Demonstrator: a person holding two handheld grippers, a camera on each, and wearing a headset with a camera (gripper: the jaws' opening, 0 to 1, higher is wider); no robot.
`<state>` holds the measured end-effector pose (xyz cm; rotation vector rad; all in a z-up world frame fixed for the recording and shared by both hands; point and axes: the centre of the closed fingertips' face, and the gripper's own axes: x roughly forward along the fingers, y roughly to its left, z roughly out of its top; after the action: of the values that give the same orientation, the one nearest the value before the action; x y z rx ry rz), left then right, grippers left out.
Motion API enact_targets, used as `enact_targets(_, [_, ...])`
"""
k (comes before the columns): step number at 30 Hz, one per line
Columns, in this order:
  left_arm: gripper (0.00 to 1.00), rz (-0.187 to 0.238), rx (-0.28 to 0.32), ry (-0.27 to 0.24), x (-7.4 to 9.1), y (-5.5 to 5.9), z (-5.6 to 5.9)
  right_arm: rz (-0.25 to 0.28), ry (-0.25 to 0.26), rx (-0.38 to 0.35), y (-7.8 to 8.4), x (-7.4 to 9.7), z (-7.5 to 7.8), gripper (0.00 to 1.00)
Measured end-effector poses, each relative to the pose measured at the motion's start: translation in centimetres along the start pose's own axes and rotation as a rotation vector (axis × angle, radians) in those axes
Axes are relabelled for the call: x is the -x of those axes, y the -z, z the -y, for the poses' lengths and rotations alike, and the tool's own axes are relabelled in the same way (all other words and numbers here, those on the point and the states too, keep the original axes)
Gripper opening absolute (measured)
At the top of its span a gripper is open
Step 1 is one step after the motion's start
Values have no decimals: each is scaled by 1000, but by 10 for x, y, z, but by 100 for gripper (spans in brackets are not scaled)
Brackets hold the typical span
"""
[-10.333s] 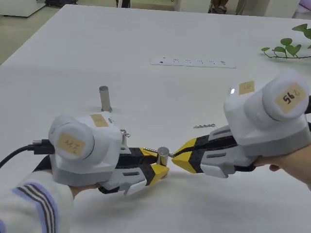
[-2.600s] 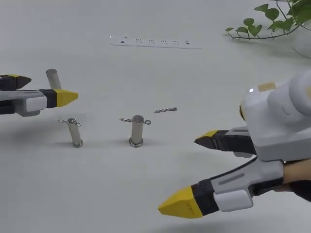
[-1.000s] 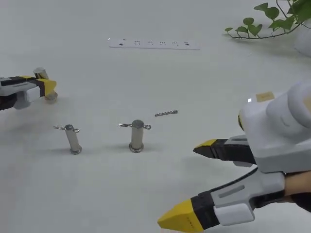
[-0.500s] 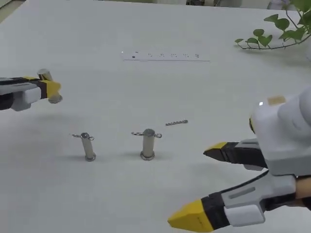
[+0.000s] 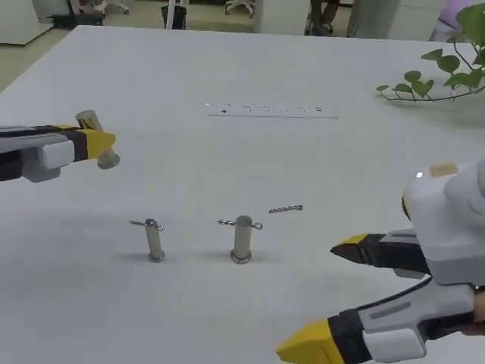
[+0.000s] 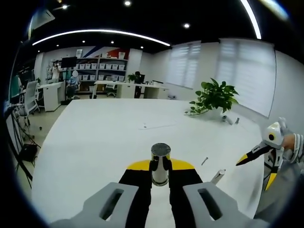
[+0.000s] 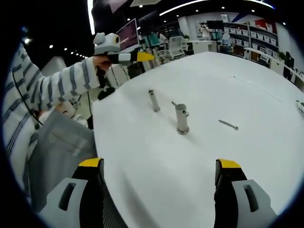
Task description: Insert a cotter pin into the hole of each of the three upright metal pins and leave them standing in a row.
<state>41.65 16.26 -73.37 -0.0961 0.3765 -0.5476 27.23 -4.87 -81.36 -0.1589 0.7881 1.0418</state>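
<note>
Clamping metal pin (image 6: 160, 164) between left fingers (image 6: 134, 190), cotter pin (image 5: 286, 209) beyond right fingers (image 5: 311, 350)

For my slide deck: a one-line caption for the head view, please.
Left claw grips the third metal pin; two fitted pins stand near a loose cotter pin; right claw open.
</note>
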Motion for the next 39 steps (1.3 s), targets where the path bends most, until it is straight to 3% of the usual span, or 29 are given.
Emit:
enact_targets(4, [11,-14,-27,31,7,4,10,-4,-1,10,3,0,-2,98])
enact_targets(13, [11,-30,-116,125,23,13,49,2,4,9,6,2,-2,98])
enact_targets(15, [11,-24,-114,150,26,14,59,-2,2,5,7,1,-1,98])
enact_targets(21, [11,-55,-184,227,33,25,94,-12,-11,19,6,1,-1,98])
enact_targets(23, [11,-59,-183,300,37,32,108,-13,-12,25,6,2,-2,98])
enact_targets(30, [11,-95,-200,355,35,50,126,-22,-14,22,7,5,2,97])
enact_targets(33, [11,-114,-237,385,32,58,132,-26,-14,19,8,5,4,97])
enact_targets(36, [11,-117,-223,411,28,64,135,-28,-16,16,9,5,4,97])
enact_targets(39, [11,-146,-261,434,23,74,140,-35,-22,14,10,5,4,97])
